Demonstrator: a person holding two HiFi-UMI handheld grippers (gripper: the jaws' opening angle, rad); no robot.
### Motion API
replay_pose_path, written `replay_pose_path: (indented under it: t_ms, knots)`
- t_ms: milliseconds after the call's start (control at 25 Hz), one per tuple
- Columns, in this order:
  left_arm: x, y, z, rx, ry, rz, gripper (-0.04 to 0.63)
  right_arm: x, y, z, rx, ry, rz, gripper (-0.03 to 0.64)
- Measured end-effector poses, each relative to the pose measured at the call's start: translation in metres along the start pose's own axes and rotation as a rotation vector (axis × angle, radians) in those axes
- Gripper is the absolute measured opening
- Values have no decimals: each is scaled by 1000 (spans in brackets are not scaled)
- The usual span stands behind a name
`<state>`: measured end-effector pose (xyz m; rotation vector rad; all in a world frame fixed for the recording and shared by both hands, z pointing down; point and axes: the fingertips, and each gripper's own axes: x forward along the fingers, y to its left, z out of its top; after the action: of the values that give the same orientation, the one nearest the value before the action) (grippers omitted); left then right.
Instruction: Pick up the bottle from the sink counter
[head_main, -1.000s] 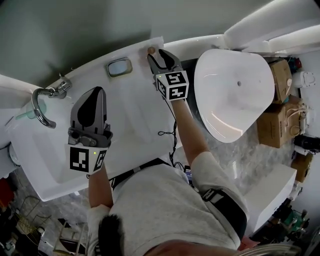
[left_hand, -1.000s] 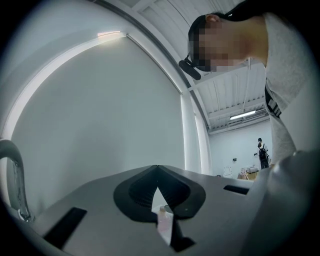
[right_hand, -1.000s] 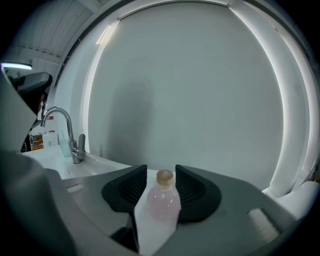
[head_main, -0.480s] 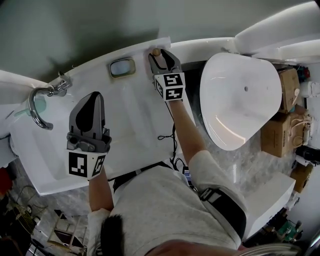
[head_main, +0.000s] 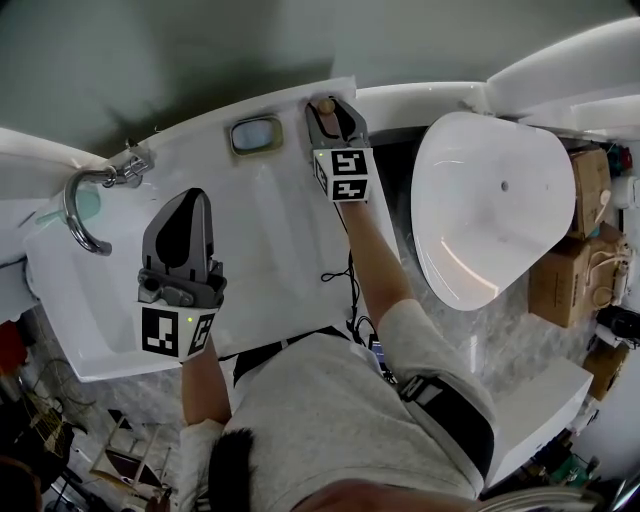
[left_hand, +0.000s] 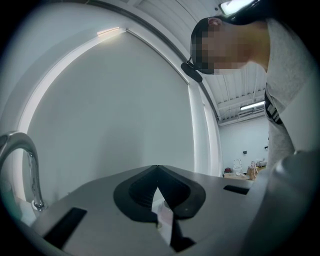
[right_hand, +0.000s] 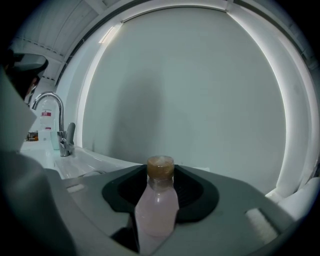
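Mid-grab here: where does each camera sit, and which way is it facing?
Head view: on the person's head, facing steeply down at the sink counter; shows the torso, left hand-held gripper and right hand-held gripper.
Left gripper view: on the left hand-held gripper, facing level along its shut jaws toward the wall; the person's shoulder shows at right.
Right gripper view: on the right hand-held gripper, facing the wall; bottle between jaws that have just been closing.
Shared: all three show the faucet.
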<state>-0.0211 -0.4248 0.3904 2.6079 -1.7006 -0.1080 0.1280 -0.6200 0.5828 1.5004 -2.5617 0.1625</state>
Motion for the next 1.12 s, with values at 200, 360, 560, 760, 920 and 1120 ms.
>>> replay_pose_path:
  t_ms: [200, 360, 560, 760, 920, 1120]
  knots:
    - [-5, -1, 0, 4, 1, 10, 8, 1, -1, 1, 25, -12, -7, 156]
    - [-12, 0, 5, 13, -7, 21, 8, -4, 0, -1, 30, 15, -20, 150]
    - [-20, 4, 9, 29, -9, 22, 8, -22, 8, 7, 42, 8, -20, 149]
    - [-29, 2, 16, 33, -26, 0, 8, -44, 22, 28, 8, -4, -32, 149]
    - [-39, 0, 26, 31, -50, -22, 8, -69, 34, 49, -19, -28, -44, 150]
    - [-55, -1, 42, 37, -78, -49, 8, -104, 53, 80, -36, -84, -62, 150]
